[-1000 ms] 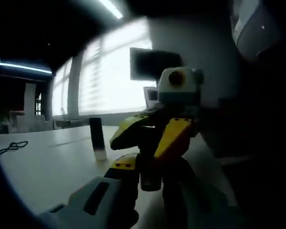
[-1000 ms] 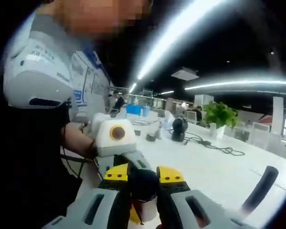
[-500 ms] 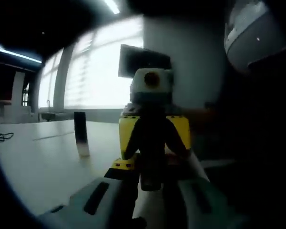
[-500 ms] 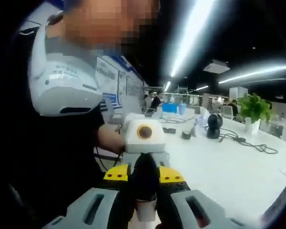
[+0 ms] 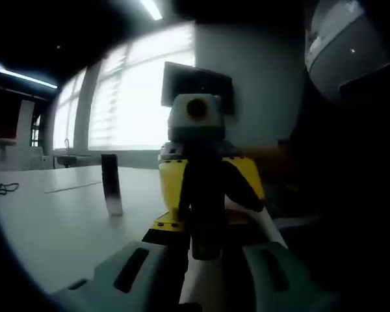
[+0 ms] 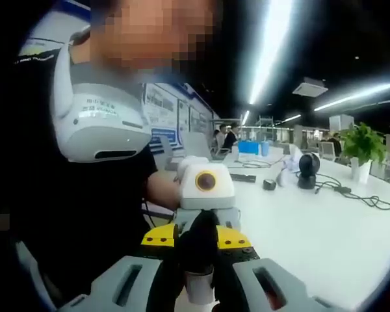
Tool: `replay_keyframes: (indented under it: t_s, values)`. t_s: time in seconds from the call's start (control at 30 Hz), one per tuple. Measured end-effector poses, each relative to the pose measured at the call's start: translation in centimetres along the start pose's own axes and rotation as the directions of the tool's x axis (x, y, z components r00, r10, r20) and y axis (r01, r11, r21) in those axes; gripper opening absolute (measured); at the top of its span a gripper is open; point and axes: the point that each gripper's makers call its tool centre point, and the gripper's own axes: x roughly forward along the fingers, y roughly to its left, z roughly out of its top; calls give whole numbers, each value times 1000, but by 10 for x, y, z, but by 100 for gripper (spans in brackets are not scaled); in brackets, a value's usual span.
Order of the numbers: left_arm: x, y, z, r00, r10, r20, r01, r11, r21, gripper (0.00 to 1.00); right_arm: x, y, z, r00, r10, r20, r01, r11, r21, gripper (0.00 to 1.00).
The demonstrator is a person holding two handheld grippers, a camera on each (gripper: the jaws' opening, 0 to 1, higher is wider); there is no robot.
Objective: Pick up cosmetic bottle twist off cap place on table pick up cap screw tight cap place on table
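Observation:
The cosmetic bottle point(image 5: 205, 224) is held in the air between both grippers, which face each other. Its pale body point(image 5: 207, 286) sits in my left gripper point(image 5: 205, 250), which is shut on it. The black cap point(image 6: 198, 242) lies between the yellow pads of my right gripper point(image 6: 197, 237), shut on it, with a pale piece of the bottle point(image 6: 199, 286) below. In the left gripper view the right gripper point(image 5: 208, 192) stands upright right behind the bottle. In the right gripper view the left gripper point(image 6: 205, 211) shows just beyond the cap.
A second dark bottle with a pale base point(image 5: 110, 183) stands on the white table point(image 5: 52, 221). The person's torso point(image 6: 84, 195) is close on the left. Further along the table point(image 6: 312, 234) are a dark round device point(image 6: 305, 170), cables point(image 6: 357, 195) and a plant point(image 6: 364, 143).
The right gripper has rolled from a tilt to upright on the cap. Both views have swung, so the standing bottle and the room have shifted in frame.

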Motion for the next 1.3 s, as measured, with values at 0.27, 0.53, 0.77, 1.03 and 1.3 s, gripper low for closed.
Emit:
replay_keyframes:
  t_s: [0.27,0.53,0.77,1.03,1.3]
  values:
    - [1,-10,0,999,-47,3,47,999,22,8,1,12,0,995,98,-6,-98,995,-10,14]
    - [0,0,4,999,-15,29,16,1000,-12,9,-1,4,4,998,58,17,-58,998,27,24]
    - [-1,10,1,999,31,19,-31,1000,1,9,-6,-3,9,997,-34,66,32,999,27,43]
    - [-2,23,-1,996,93,14,-93,996,10,9,-19,-23,16,964,-219,151,211,975,70,44]
    - [-6,39,0,980,199,15,-199,980,26,9,-18,-47,22,859,-500,114,505,863,-26,46]
